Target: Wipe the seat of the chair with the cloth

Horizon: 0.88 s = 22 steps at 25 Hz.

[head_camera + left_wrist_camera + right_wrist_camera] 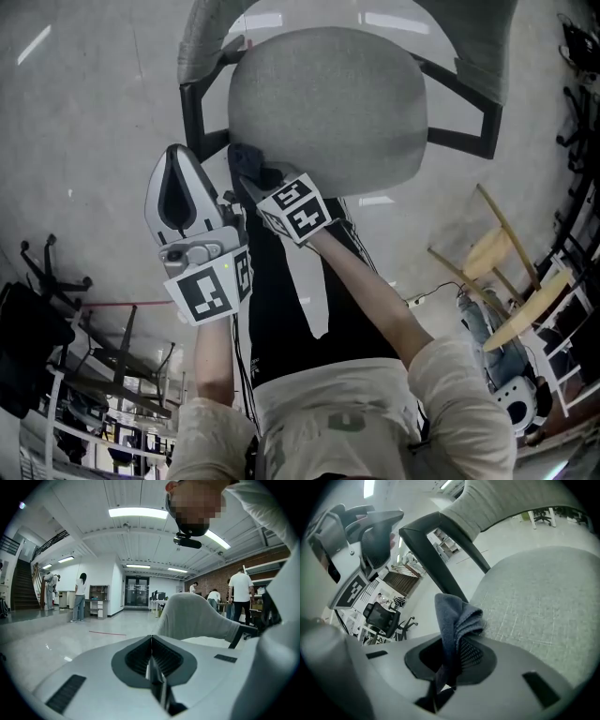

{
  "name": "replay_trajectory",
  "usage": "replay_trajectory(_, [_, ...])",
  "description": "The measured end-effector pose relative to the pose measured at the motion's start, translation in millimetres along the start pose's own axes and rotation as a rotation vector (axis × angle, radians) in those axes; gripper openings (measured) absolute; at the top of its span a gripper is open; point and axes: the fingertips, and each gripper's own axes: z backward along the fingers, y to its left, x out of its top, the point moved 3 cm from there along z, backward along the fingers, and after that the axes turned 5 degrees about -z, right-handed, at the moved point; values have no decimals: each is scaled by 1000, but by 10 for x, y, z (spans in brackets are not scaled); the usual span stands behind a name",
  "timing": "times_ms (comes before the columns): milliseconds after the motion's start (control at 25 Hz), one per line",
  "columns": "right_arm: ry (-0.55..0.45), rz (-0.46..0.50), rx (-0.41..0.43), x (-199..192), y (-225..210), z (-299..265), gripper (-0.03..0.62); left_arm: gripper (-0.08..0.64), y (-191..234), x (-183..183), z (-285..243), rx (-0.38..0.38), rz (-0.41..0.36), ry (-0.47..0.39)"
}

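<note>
The chair's grey fabric seat [328, 103] fills the top middle of the head view, and in the right gripper view the seat [534, 597] spreads to the right. My right gripper [251, 172] is shut on a dark blue cloth [454, 620], whose bunched end rests at the seat's near left edge. The cloth [248, 161] shows as a dark wad against that edge in the head view. My left gripper [178, 192] hangs left of the seat, off the chair, shut with nothing in it. In the left gripper view the gripper [151, 660] points past the chair's backrest [192, 616].
A black armrest frame [440, 555] rises beside the cloth. Wooden sticks and a machine [511, 291] lie on the floor at the right. Black office chairs [37, 309] and racks stand at the lower left. Several people [79, 597] stand far off in the hall.
</note>
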Motion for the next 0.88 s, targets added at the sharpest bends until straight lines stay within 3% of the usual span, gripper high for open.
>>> replay_trajectory(240, [22,42,-40,-66,-145,112,50,15,-99,-3,-42,-21,-4,0])
replay_trajectory(560, [18,20,-91,-186,-391,394,51,15,-147,20,-111,-30,-24,5])
replay_trajectory(880, [13,-29,-222,-362,-899,969,51,15,-190,63,-121,-34,-28,3])
